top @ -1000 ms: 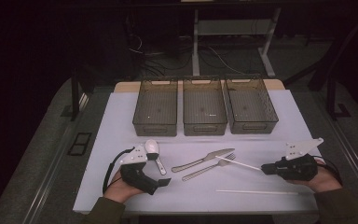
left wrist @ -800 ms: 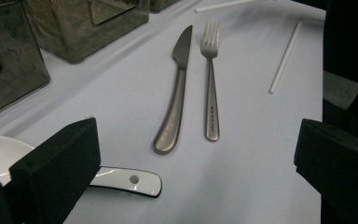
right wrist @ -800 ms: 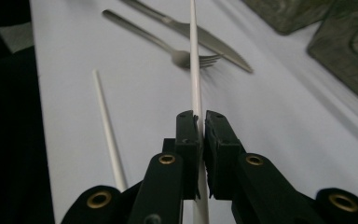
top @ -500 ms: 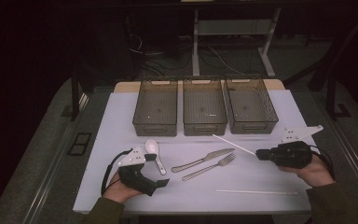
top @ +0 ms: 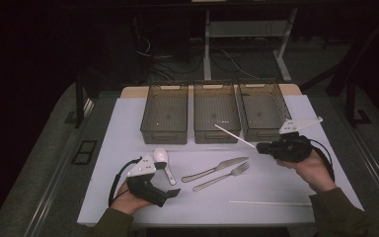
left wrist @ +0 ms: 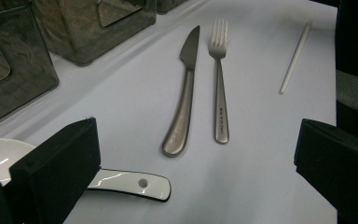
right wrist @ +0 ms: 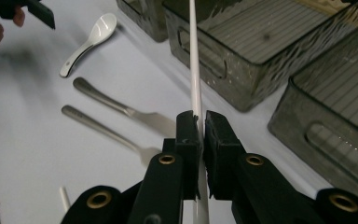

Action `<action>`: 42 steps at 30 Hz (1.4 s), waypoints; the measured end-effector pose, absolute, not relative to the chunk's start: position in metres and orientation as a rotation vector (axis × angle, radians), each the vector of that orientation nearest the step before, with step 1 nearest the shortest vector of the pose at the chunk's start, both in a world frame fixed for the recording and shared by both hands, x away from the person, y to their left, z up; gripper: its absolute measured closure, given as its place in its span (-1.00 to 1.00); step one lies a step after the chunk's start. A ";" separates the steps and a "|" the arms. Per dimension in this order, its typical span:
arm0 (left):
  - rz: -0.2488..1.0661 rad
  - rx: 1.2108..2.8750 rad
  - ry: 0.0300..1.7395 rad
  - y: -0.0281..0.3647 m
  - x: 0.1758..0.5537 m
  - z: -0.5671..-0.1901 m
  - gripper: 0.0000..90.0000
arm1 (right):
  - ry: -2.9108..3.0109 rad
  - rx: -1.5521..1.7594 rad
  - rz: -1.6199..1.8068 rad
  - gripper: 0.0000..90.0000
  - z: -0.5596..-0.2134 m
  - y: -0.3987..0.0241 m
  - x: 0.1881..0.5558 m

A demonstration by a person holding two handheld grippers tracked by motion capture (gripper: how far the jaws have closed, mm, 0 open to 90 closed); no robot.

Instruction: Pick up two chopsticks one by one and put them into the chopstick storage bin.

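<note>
Chopstick (top: 234, 135) pinched in right gripper (top: 262, 147), mid-carry — next, line it over a bin (top: 265, 111); left gripper (top: 170, 194) spread, idle.

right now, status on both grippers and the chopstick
Right gripper shut on white chopstick, held above the table near the middle bin. Left gripper open, beside the spoon. Nothing blocking the bins.
</note>
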State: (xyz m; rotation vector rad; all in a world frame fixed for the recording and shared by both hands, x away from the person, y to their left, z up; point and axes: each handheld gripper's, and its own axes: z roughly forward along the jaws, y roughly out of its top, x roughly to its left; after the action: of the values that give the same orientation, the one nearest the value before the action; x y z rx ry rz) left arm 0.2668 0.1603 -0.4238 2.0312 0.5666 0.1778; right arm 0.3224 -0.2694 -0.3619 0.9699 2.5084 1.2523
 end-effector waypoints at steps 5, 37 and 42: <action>0.182 2.035 0.560 0.159 0.266 -0.426 -1.00 | 2.494 0.998 1.254 0.88 -0.356 -0.251 0.336; 0.177 2.000 0.559 0.162 0.265 -0.427 -1.00 | 2.477 1.086 1.146 0.88 -0.324 -0.122 0.424; 0.183 2.008 0.544 0.162 0.265 -0.426 -1.00 | 2.488 1.088 1.121 0.88 -0.327 -0.096 0.434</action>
State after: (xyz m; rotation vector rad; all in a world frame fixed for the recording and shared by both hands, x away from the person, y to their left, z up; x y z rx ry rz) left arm 0.2652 0.1619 -0.4264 2.0078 0.5439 0.1828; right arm 0.4343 -0.0965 -0.3275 1.0879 2.4877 1.1211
